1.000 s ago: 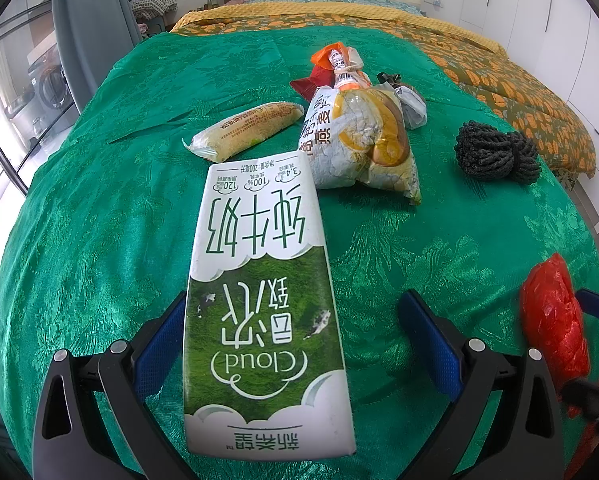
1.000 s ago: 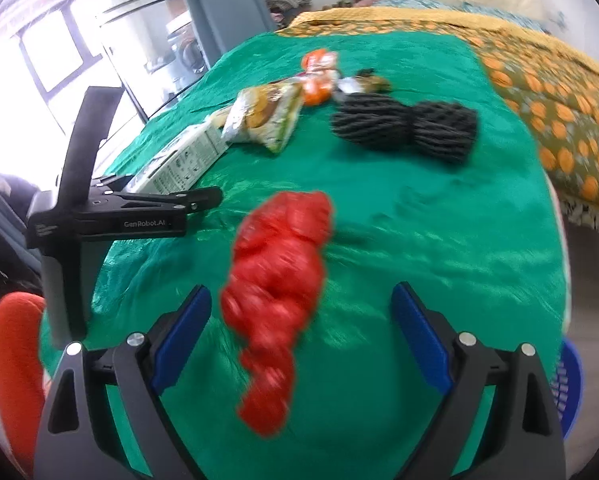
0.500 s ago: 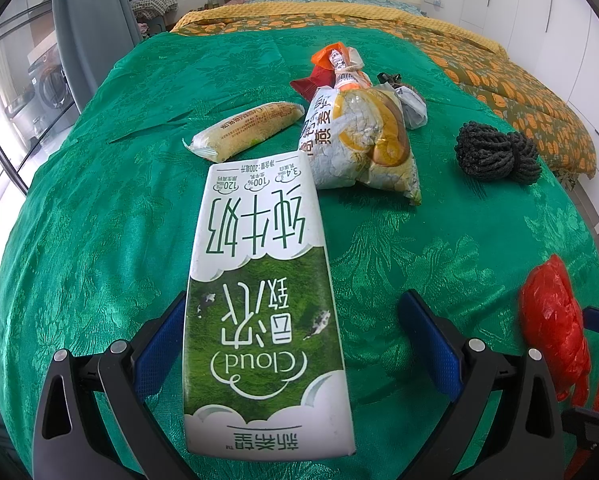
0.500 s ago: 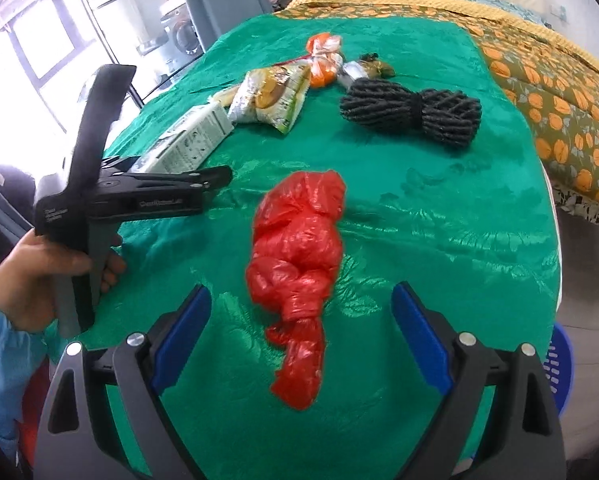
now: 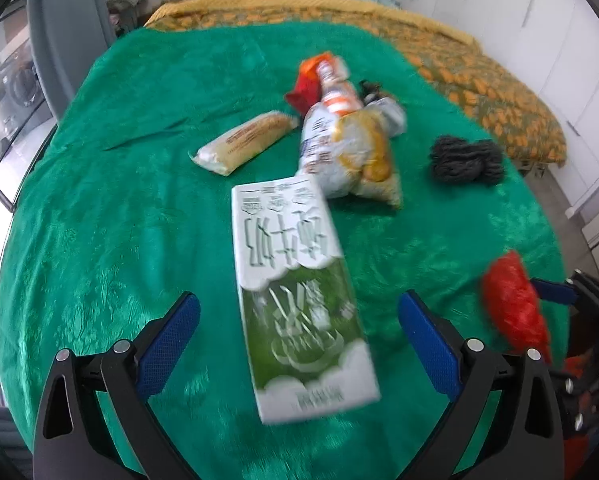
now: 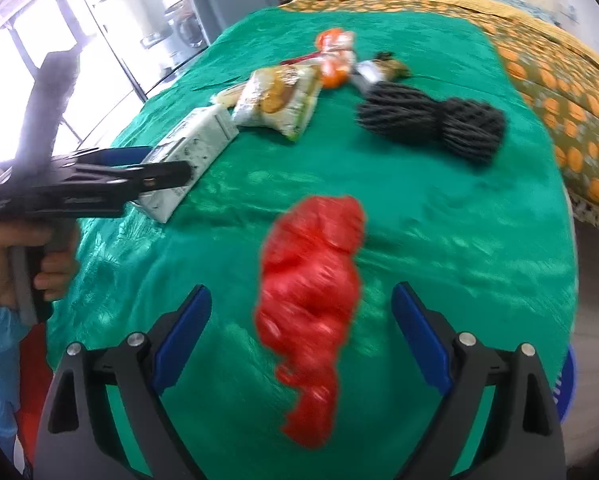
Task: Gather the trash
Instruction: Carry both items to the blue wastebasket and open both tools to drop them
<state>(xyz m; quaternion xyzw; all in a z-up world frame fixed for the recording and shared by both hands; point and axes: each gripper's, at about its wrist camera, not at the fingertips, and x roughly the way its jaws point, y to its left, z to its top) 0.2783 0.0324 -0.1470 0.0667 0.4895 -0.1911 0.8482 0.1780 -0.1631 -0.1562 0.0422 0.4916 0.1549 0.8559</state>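
Note:
A green and white milk carton (image 5: 299, 292) lies flat on the green bedspread (image 5: 99, 220), between the open jaws of my left gripper (image 5: 297, 336); it also shows in the right wrist view (image 6: 187, 152). A crumpled red plastic bag (image 6: 311, 288) lies between the open jaws of my right gripper (image 6: 301, 328) and shows at the right of the left wrist view (image 5: 513, 304). Further off lie a yellow snack bag (image 5: 347, 156), a long yellow wrapper (image 5: 245, 142), orange wrappers (image 5: 323, 80) and a black net bundle (image 5: 465, 160).
A patterned orange bedcover (image 5: 479, 76) lies beyond the green spread on the right. A window and grey curtain (image 5: 67, 40) stand to the left. A blue basket rim (image 6: 567, 384) shows below the bed's right edge.
My left gripper has pulled back and shifted, so the carton sits further ahead and slanted between its jaws. My right gripper has moved closer to the red bag.

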